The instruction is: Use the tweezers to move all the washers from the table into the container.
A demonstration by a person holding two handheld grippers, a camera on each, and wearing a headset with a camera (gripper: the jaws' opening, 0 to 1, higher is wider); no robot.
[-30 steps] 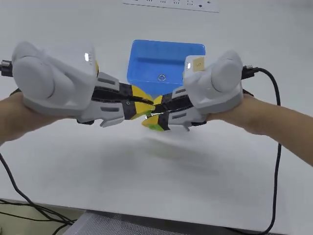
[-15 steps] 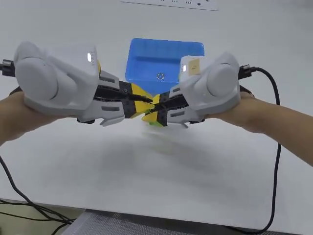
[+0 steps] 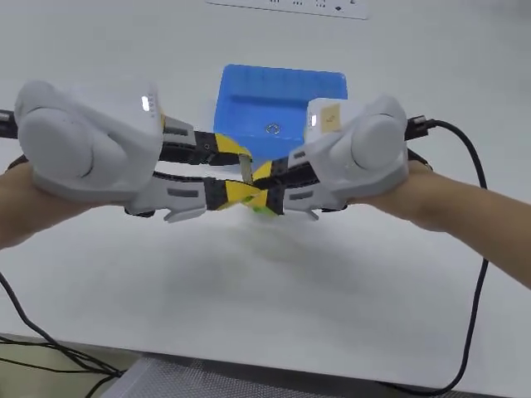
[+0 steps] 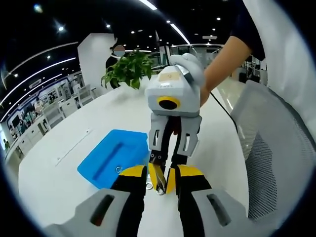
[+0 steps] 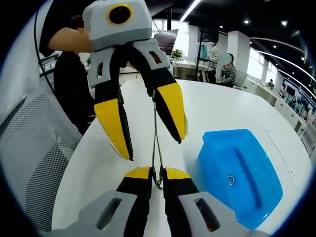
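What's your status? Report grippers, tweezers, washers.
Right gripper shut on thin metal tweezers. Left gripper open, fingers either side of tweezers. One small metal washer in blue plastic container. Nothing in the way.

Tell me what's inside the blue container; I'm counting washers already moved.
One washer lies on the floor of the blue container. In the head view the right gripper covers its near right corner, so that part cannot be checked.

Bright overhead light, soft shadows on the table (image 3: 274, 282), fisheye warping at both gripper views' edges.
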